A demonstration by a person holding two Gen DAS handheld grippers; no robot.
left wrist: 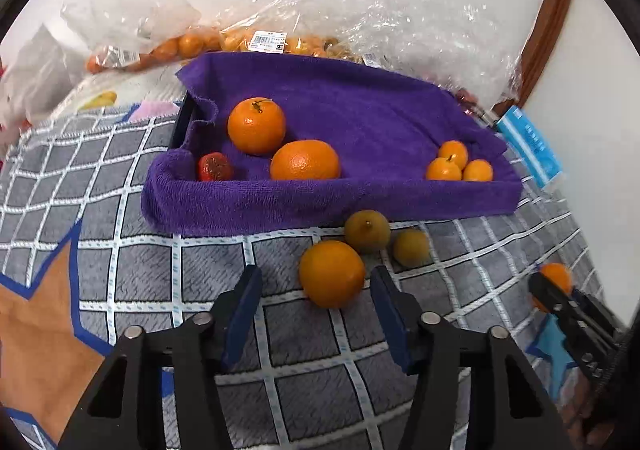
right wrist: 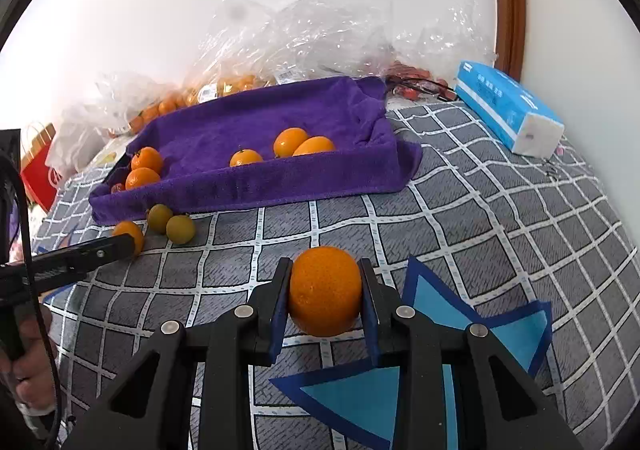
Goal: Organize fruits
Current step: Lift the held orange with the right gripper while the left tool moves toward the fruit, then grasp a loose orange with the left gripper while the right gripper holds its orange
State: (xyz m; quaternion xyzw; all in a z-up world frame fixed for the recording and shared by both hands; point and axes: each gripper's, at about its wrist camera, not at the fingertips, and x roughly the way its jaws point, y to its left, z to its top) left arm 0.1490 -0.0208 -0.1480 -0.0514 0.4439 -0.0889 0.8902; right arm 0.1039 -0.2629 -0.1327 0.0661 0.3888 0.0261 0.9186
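Note:
A tray lined with a purple towel (left wrist: 360, 98) (right wrist: 256, 118) holds two large oranges (left wrist: 257, 125), a small red fruit (left wrist: 214, 167) and three small oranges (left wrist: 458, 162). My left gripper (left wrist: 316, 286) is open, its jaws either side of a loose orange (left wrist: 331, 273) on the checked mat. Two greenish fruits (left wrist: 367, 231) (right wrist: 180, 228) lie just beyond it. My right gripper (right wrist: 325, 290) is shut on an orange (right wrist: 325, 290), just above the mat. It shows at the far right of the left wrist view (left wrist: 554, 286).
Clear plastic bags of small oranges (left wrist: 192, 44) lie behind the tray against the white wall. A blue tissue pack (right wrist: 508, 106) lies at the right. A red paper bag (right wrist: 38, 170) stands at the far left. The grey checked mat (right wrist: 480, 218) covers the surface.

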